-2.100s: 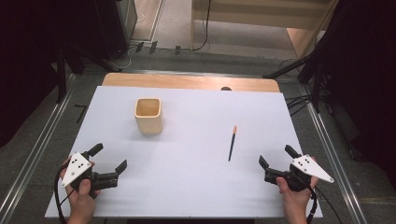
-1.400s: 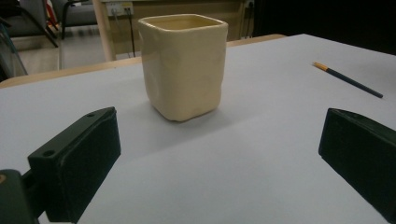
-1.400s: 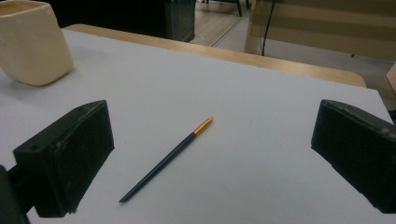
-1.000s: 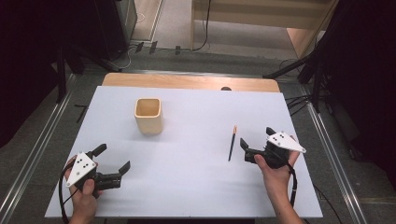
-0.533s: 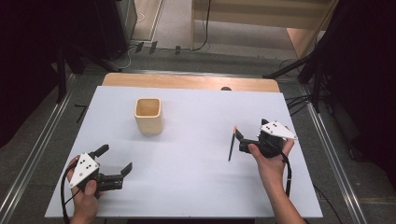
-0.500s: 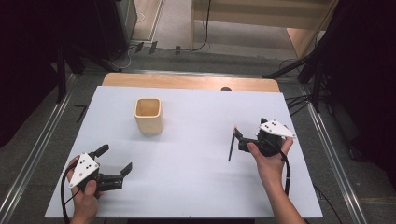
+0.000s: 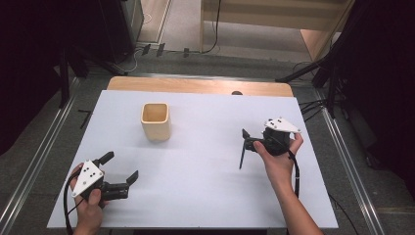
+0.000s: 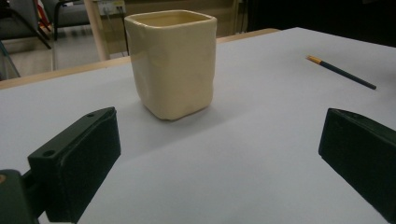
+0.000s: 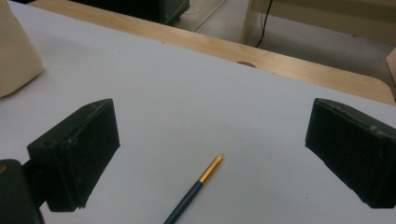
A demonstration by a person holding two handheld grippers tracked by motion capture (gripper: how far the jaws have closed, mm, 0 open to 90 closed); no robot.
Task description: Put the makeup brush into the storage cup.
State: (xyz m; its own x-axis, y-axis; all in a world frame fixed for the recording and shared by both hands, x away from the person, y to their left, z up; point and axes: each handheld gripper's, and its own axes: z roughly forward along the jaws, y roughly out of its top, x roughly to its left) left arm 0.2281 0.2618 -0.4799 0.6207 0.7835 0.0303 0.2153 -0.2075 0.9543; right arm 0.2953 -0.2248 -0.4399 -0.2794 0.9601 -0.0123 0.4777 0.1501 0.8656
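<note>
A cream square cup (image 7: 155, 121) stands upright at the table's left middle; it rises straight ahead in the left gripper view (image 8: 173, 60). A dark pencil with a gold band (image 7: 242, 155) lies flat at the right. My right gripper (image 7: 246, 140) hovers open at the pencil's far end, and that end lies between and below its jaws, untouched (image 9: 195, 191). My left gripper (image 7: 119, 167) is open near the front left edge, well short of the cup, with nothing between its jaws. The pencil also lies far off to the right in the left gripper view (image 8: 342, 72).
A white sheet (image 7: 195, 200) covers the table, with a wooden strip (image 7: 195, 85) showing along the far edge and a small dark round hole (image 7: 237, 92) there. Metal floor rails and dark stands flank the table. The cup's side (image 9: 14, 51) edges into the right gripper view.
My right gripper has moved from the front right corner forward and left to the pencil's far end, still open. The left gripper has drifted slightly toward the front edge.
</note>
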